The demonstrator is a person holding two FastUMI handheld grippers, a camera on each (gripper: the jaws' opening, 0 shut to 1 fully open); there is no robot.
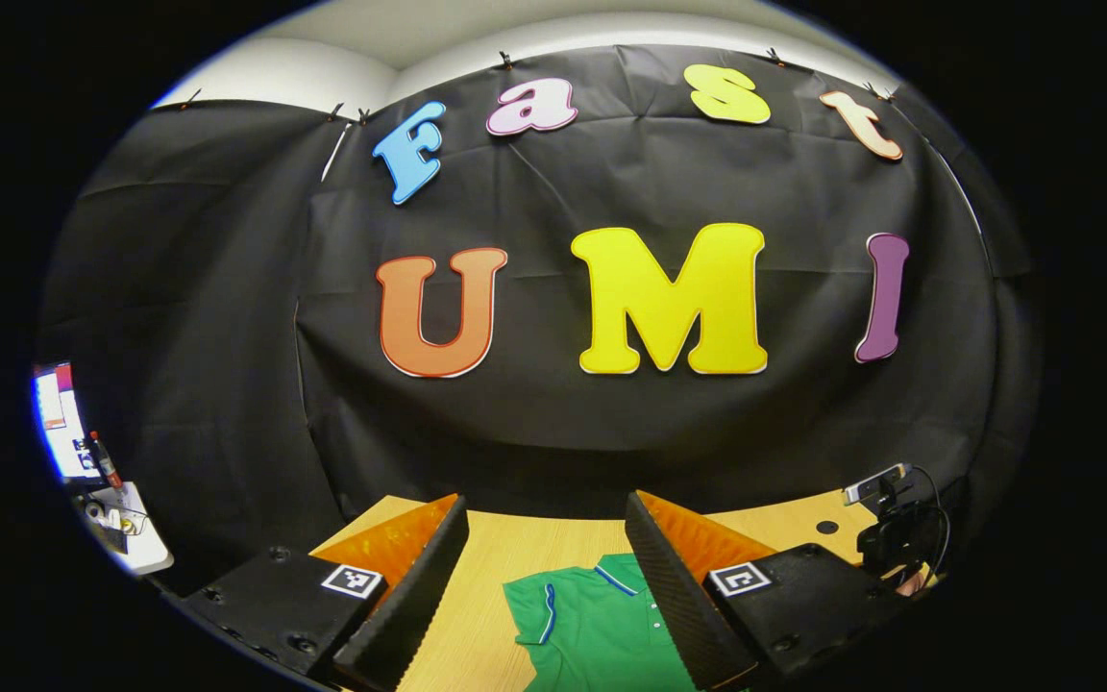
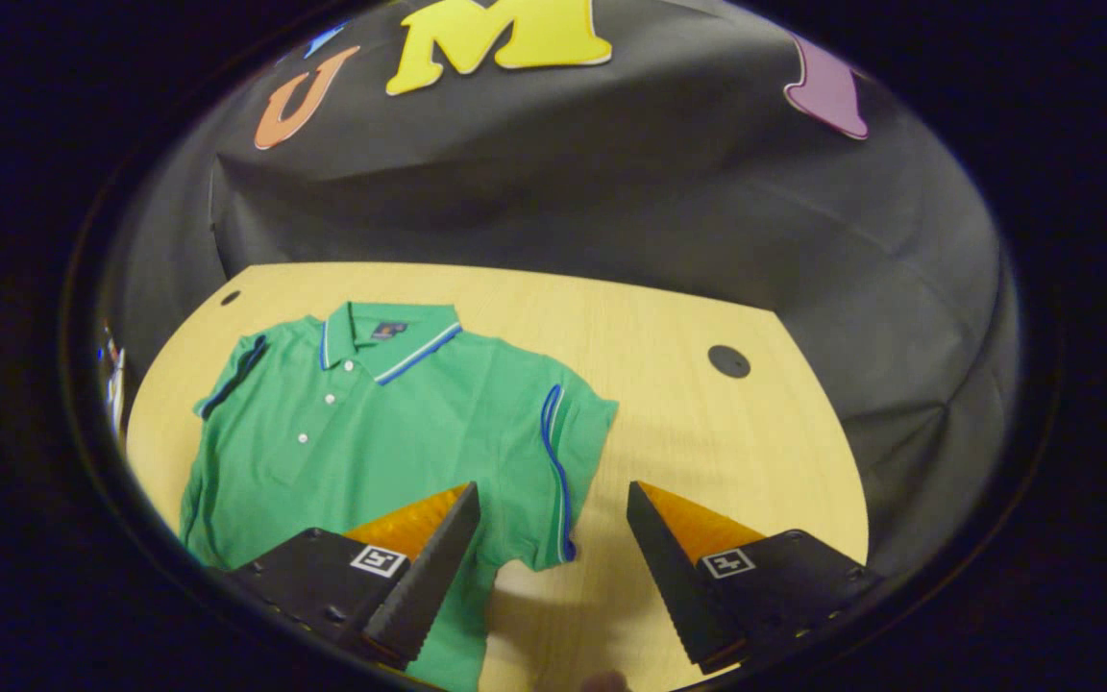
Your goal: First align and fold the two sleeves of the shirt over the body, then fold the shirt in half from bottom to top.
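Right gripper view: green shirt [image 2: 390, 423] lies flat on the table [image 2: 707, 442], left of centre in the frame, collar [image 2: 388, 341] toward the far edge, front up, buttons showing down the placket. Both short sleeves lie out from the body, unfolded: one sleeve [image 2: 232, 375] at the upper left of the shirt, the other sleeve [image 2: 568, 452] at right centre, its blue-trimmed edge running down toward the bottom of the frame. Right gripper [image 2: 549, 548] hangs above the table at bottom centre, fingers spread wide, nothing between them; its left finger overlaps the shirt's lower body in the picture, its right finger sits over bare wood; contact with the cloth cannot be told. A dark round hole [image 2: 728, 361] in the tabletop at right of the shirt, a smaller one [image 2: 230, 298] near the far left corner. Left gripper view: left gripper [image 1: 546, 577] at bottom centre, fingers likewise spread, empty, pointed mostly at the booth wall. Shirt [image 1: 602, 625] shows low between the fingers, collar and one trimmed sleeve visible on the table [image 1: 515, 548]. A small camera [image 1: 885, 524] on a stand at lower right, on the table's edge. A lit screen [image 1: 59, 418] at the far left edge.
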